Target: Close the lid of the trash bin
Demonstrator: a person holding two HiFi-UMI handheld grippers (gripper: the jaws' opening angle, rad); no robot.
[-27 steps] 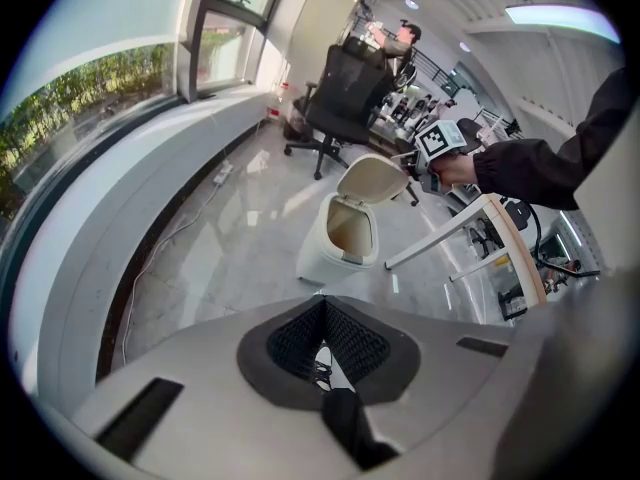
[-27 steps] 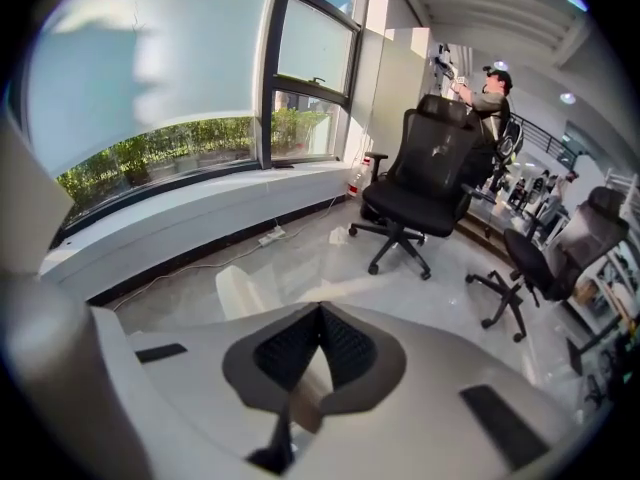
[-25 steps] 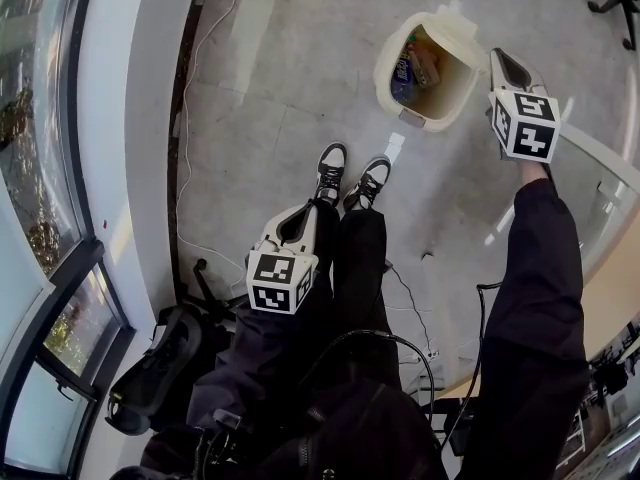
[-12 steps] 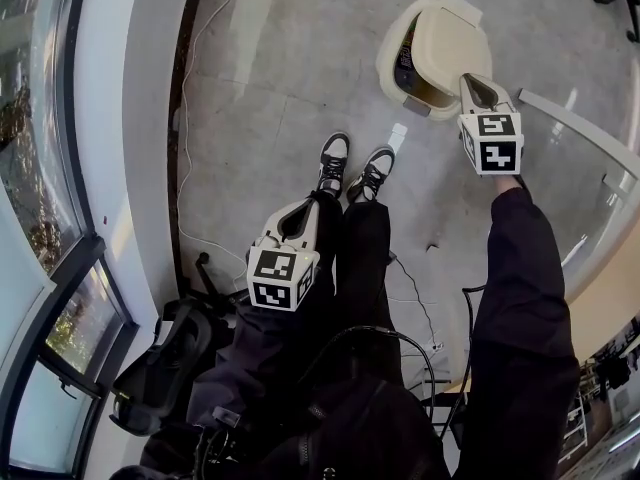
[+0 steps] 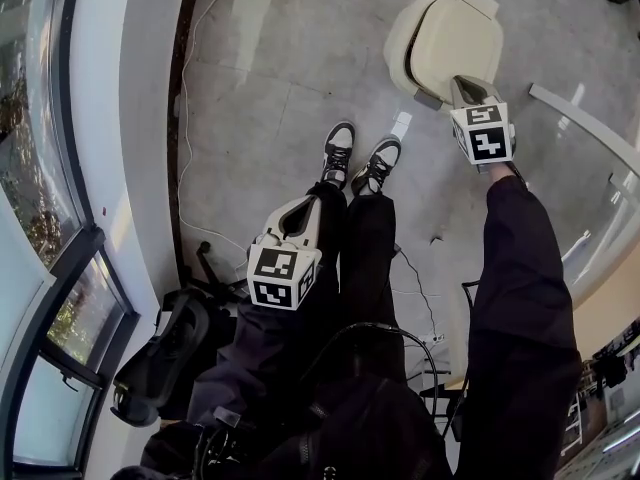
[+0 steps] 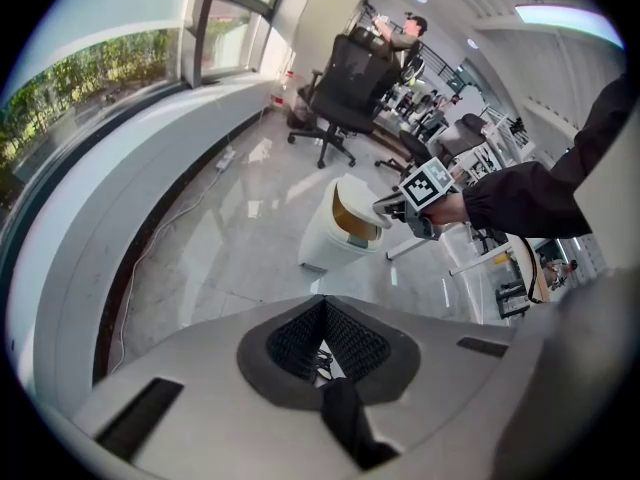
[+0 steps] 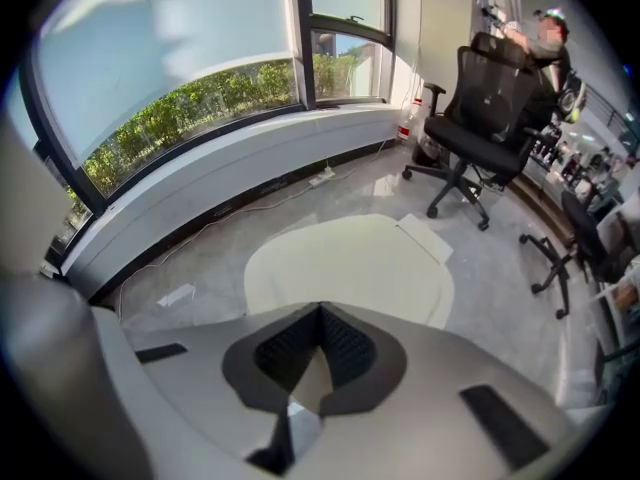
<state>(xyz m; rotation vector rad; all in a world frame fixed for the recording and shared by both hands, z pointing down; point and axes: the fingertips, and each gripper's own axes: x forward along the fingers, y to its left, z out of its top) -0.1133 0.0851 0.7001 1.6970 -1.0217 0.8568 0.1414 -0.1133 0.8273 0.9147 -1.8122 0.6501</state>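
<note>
The cream trash bin [image 5: 412, 40] stands on the floor at the top right of the head view. Its lid [image 5: 458, 36] is tipped down over the opening. In the left gripper view the bin [image 6: 325, 233] still shows a gap under the raised front of the lid [image 6: 362, 202], with the brown inside visible. My right gripper [image 5: 463, 80] is shut, and its tips rest on the lid's near edge. In the right gripper view the lid [image 7: 350, 263] fills the space just past that gripper [image 7: 320, 308]. My left gripper [image 5: 312, 200] is shut and empty, held low by my legs.
My shoes [image 5: 358, 163] are just short of the bin. A cable [image 5: 190, 148] runs along the window ledge on the left. A black office chair [image 7: 480, 98] stands beyond the bin. A dark chair base and bag [image 5: 160, 358] lie at the lower left.
The lid has swung from fully open to nearly down. My right gripper moved left over the bin, following the lid. The left gripper has stayed put.
</note>
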